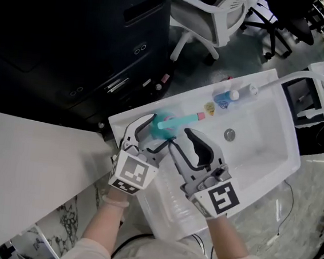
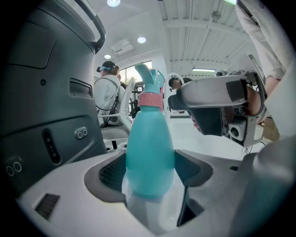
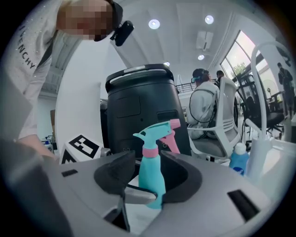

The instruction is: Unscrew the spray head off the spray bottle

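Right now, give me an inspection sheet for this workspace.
Surface: white sink, under the work.
Job's things: teal spray bottle, spray head on, pink collar at the neck.
Clutter: blue bottle at the sink's far end.
Grippers: left gripper shut on the bottle's body; right gripper open, jaws flanking the bottle.
Cables: thin cable on the floor beside the sink.
Surroundings: black machine, white office chairs, people behind.

My spray bottle (image 2: pixel 149 152) is teal with a pink collar; its spray head (image 3: pixel 153 132) is teal, pink-triggered. My left gripper (image 2: pixel 149 169) and right gripper (image 3: pixel 150 173) are pale grey, black-padded, with black-and-white square markers.
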The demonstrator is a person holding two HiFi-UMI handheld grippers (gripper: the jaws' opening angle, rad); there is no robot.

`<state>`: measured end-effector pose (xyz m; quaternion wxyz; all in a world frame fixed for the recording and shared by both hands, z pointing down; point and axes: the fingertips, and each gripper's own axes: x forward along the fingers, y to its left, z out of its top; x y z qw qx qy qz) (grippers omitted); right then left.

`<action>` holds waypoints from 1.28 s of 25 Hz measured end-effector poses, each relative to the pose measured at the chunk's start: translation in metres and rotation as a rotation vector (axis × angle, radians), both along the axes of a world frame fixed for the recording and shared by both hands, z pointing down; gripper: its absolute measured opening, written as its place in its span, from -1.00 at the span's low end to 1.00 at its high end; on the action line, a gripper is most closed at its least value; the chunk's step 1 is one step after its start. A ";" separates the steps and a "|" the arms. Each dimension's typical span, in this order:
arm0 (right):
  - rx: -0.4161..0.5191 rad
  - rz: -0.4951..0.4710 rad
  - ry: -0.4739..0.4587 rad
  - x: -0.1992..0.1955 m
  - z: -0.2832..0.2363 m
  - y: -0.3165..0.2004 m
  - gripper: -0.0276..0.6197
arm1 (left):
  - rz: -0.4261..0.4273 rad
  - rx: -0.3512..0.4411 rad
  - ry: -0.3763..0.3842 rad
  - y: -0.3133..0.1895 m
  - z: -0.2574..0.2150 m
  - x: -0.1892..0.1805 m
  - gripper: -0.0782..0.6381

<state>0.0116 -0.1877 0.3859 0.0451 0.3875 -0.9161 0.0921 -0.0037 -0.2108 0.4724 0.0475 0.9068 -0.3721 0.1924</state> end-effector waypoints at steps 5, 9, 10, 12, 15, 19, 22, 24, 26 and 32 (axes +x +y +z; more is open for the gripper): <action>-0.043 0.019 -0.032 -0.017 0.002 -0.021 -0.32 | -0.001 -0.006 0.000 0.000 0.001 0.000 0.15; -0.026 0.013 -0.026 -0.025 -0.002 -0.028 -0.32 | 0.000 -0.006 -0.003 0.000 0.001 0.000 0.15; -0.019 0.011 -0.026 -0.026 -0.003 -0.029 -0.34 | 0.000 -0.005 -0.004 0.000 0.001 0.000 0.15; 0.003 0.008 -0.014 -0.027 -0.005 -0.029 -0.36 | 0.000 -0.001 -0.004 0.000 0.001 0.000 0.15; 0.060 0.006 0.034 -0.027 -0.008 -0.031 -0.48 | 0.000 0.002 -0.003 0.000 0.000 0.000 0.15; 0.129 -0.012 0.042 -0.029 -0.016 -0.029 -0.48 | -0.002 0.002 -0.007 0.000 0.000 0.000 0.15; 0.170 -0.029 0.048 -0.031 -0.022 -0.028 -0.49 | -0.005 -0.006 -0.006 0.000 0.001 0.000 0.15; 0.185 -0.047 0.050 -0.033 -0.025 -0.026 -0.49 | -0.006 -0.005 -0.007 0.000 0.002 0.000 0.15; 0.191 -0.056 0.044 -0.033 -0.028 -0.025 -0.49 | -0.006 -0.005 -0.009 0.000 0.002 0.000 0.15; 0.198 -0.059 -0.003 -0.028 -0.041 -0.024 -0.50 | 0.012 -0.011 -0.024 0.001 0.004 0.002 0.15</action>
